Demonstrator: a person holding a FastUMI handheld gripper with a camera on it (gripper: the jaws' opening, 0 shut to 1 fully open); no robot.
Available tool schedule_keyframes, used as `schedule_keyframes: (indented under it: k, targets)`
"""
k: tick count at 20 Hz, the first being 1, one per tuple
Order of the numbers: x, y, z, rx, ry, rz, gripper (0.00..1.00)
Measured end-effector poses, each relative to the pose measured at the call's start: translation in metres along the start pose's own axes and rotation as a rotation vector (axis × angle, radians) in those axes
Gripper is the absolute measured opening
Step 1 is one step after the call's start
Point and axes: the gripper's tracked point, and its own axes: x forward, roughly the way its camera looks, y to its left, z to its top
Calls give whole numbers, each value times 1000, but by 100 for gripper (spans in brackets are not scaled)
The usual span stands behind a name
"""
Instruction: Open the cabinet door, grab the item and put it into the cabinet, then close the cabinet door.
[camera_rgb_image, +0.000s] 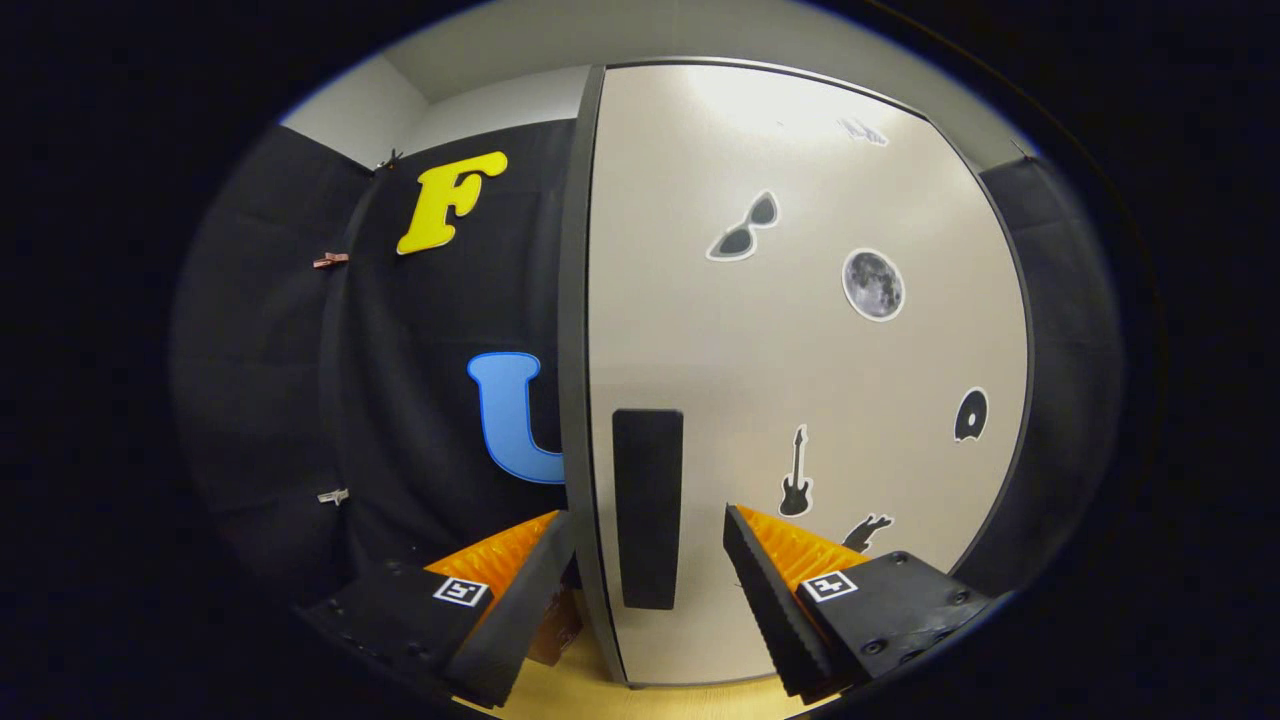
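Black handle (648, 508) on the pale cabinet door (800, 400) sits between the gripper (648, 528) fingers, jaws spread wide, neither touching it. Door's left edge stands near the left finger.

Staged recording booth, black cloth wall (400, 400), sticker-decorated cabinet door (800, 380)

pale beige cabinet door (800, 400) with dark grey edging, black handle (648, 505), black-and-grey stickers (872, 284)
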Motion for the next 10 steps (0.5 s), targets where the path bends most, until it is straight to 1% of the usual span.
schedule_keyframes:
  k: [3,4,5,6,7,8,9,10]
  targets:
    - [7,-6,4,1,-19,-27,93]
    - [9,-6,4,1,-27,-27,89]
    - [10,-6,5,1,-31,-32,82]
    - [11,-4,4,3,-28,-26,78]
    - [12,-3,1,5,-16,-24,72]
    - [15,-8,-1,0,-13,-47,71]
    - [17,-7,-2,-4,-16,-49,54]
    - [16,-3,-2,-4,-13,-44,48]
